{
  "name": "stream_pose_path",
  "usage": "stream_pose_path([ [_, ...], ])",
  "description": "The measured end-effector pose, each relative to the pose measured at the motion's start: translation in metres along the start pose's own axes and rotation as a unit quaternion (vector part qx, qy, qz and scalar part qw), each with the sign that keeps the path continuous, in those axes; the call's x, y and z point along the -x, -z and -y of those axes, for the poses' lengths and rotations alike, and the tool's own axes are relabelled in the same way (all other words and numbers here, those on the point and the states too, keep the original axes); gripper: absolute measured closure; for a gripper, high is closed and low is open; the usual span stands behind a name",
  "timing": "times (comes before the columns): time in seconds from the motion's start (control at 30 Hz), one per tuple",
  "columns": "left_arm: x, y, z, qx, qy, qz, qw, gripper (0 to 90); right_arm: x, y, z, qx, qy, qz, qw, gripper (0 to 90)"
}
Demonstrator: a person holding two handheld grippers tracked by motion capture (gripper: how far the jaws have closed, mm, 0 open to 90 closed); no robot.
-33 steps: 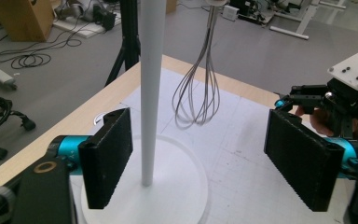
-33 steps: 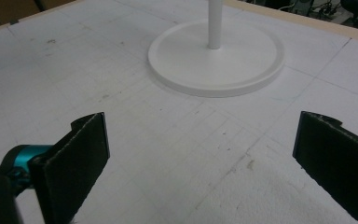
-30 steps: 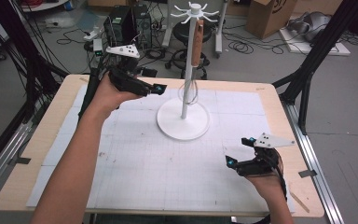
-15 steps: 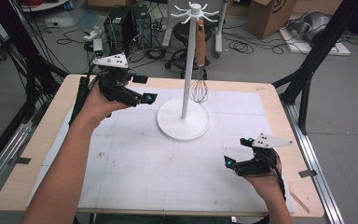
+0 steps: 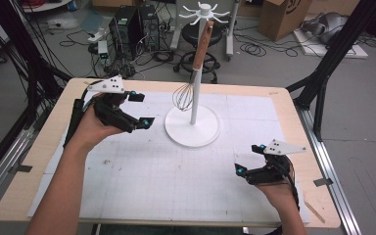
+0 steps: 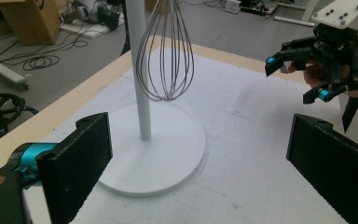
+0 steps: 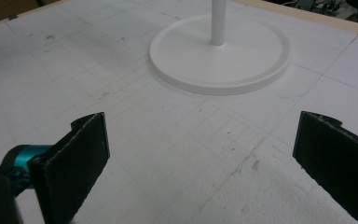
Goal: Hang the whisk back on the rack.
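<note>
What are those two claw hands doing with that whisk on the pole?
A person holds a black two-jaw gripper in each hand over a white gridded table. A metal wire whisk with a wooden handle hangs from a white hook stand with a round base. The left gripper sits beside the whisk; its jaws have just been opening, with nothing between them. The right gripper rests near the table's front, open and empty. Nobody is touching the whisk.

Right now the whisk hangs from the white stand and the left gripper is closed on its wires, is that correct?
Not quite. The whisk does hang from the white stand, but the left gripper is open and apart from the wires. The left gripper view shows its fingers spread wide, nothing between them; they have just been opening.
</note>
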State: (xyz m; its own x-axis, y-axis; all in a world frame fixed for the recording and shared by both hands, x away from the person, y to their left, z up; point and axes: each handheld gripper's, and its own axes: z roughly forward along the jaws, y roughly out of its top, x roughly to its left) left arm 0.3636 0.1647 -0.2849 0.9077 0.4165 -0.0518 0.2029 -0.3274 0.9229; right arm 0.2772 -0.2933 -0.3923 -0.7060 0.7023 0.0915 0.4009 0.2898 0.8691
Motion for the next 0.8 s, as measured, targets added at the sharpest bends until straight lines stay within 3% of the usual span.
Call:
stream_pose_path([
  [0.23, 0.007, -0.001, 0.026, -0.002, 0.005, 0.004, 1.0000, 6.3, 0.000, -0.001, 0.000, -0.002, 0.002, 0.001, 1.0000, 2.7],
  [0.5, 0.006, 0.002, 0.069, 0.012, 0.043, 0.003, 0.9990, 6.3, 0.000, -0.001, -0.001, -0.002, 0.004, 0.001, 1.0000, 2.7],
  [0.8, 0.013, 0.008, 0.082, 0.009, 0.042, -0.001, 0.9991, 6.3, -0.001, -0.003, -0.001, -0.003, 0.007, -0.001, 1.0000, 2.7],
])
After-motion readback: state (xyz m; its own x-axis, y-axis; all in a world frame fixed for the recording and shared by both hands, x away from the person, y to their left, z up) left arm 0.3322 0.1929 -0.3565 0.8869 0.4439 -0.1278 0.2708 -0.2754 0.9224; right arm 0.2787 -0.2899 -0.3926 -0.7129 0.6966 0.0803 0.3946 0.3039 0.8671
